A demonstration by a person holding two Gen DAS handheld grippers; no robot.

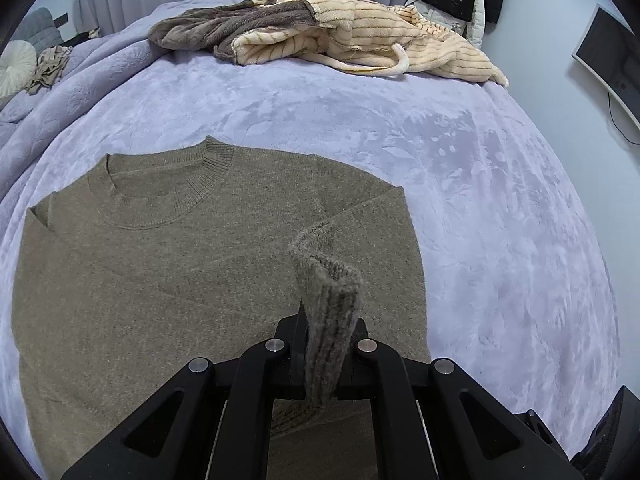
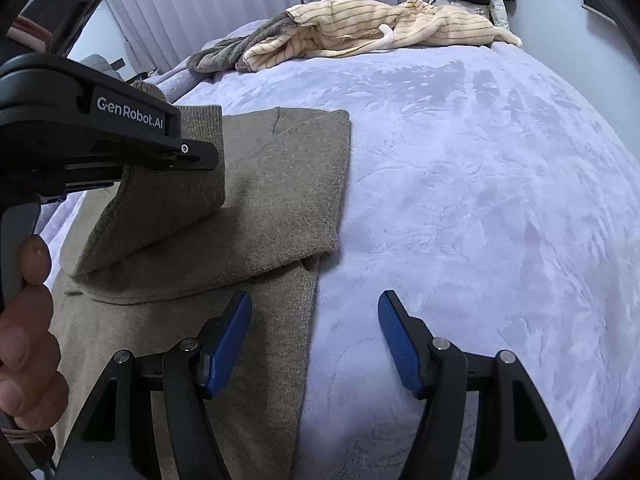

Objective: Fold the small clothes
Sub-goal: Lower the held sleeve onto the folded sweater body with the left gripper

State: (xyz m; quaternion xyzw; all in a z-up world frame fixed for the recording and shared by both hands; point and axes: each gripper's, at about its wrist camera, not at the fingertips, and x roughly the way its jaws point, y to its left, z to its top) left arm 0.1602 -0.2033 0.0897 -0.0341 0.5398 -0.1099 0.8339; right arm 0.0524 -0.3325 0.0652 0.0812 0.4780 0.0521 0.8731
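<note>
An olive-brown knit sweater (image 1: 160,280) lies flat on the bed with its collar toward the far side. My left gripper (image 1: 326,322) is shut on the ribbed cuff (image 1: 332,304) of its right sleeve, which is lifted and folded in over the body. In the right wrist view the same left gripper (image 2: 210,154) holds the sleeve (image 2: 172,208) just above the sweater (image 2: 280,200). My right gripper (image 2: 316,308) stands open over the sweater's right edge, its blue pads (image 2: 230,340) holding nothing.
A lavender plush bedspread (image 1: 500,208) covers the bed, with bare room to the right of the sweater. A pile of cream striped and brown fleece clothes (image 1: 340,32) lies at the far edge. A monitor (image 1: 612,52) stands at the right. A person's hand (image 2: 28,340) grips the left handle.
</note>
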